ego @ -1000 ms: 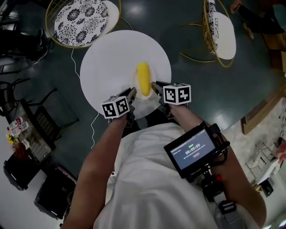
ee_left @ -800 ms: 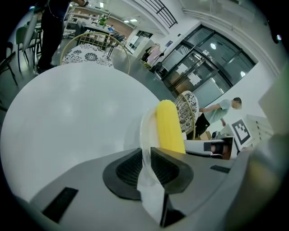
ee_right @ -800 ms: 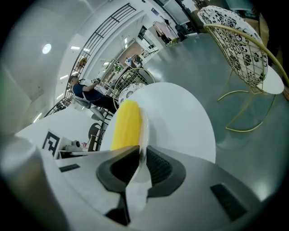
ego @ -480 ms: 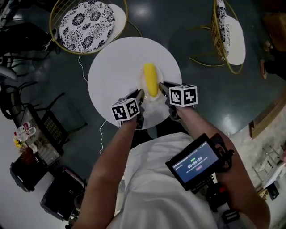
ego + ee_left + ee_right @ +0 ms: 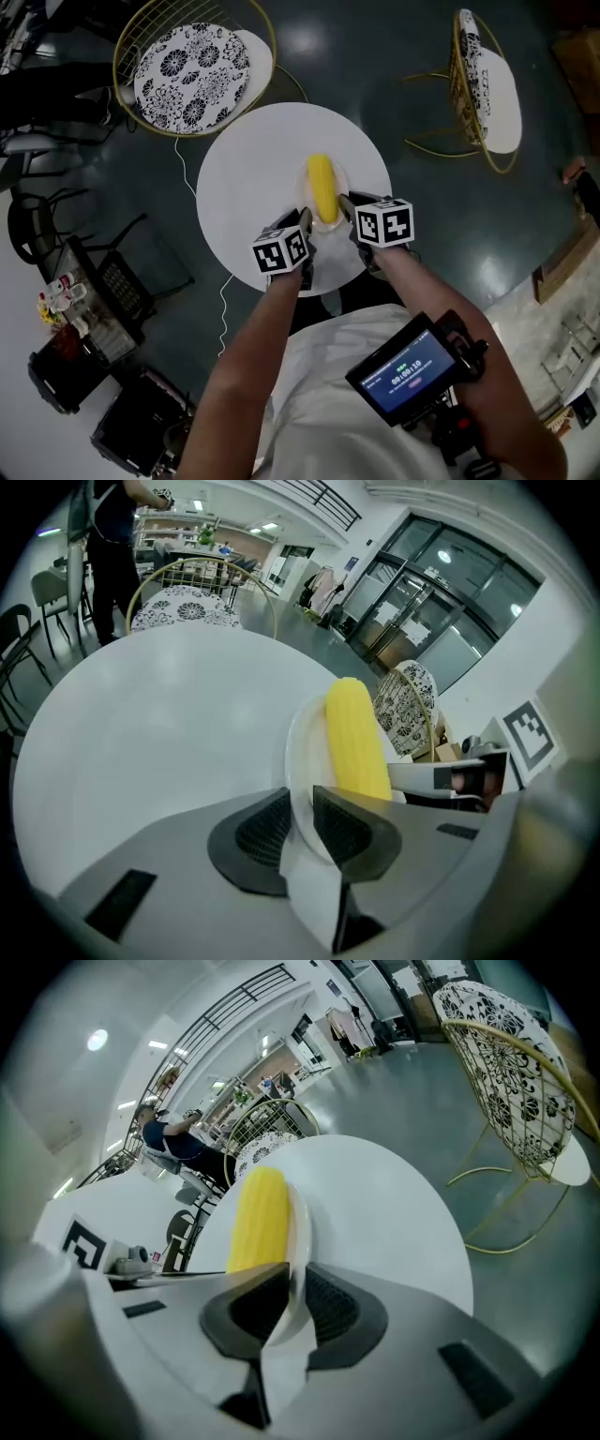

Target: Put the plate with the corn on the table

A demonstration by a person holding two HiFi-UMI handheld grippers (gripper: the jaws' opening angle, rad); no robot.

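Over round white bench (image 5: 248, 173), near its person-side edge: plate (image 5: 302, 204) with corn (image 5: 321, 186), left claw (image 5: 305, 234) and right claw (image 5: 345, 208) each clenched on opposite rims; resting or just above, hard to tell. Risk of tipping the plate and rolling the loose cob off if released unevenly. Smooth glossy top, dark polished floor (image 5: 375, 56), gold wire chairs (image 5: 192, 61) alongside.

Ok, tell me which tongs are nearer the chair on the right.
Right. The right tongs clamp the plate by its rim on the side toward that chair; the left tongs clamp the rim on the other side of the corn, farther away.
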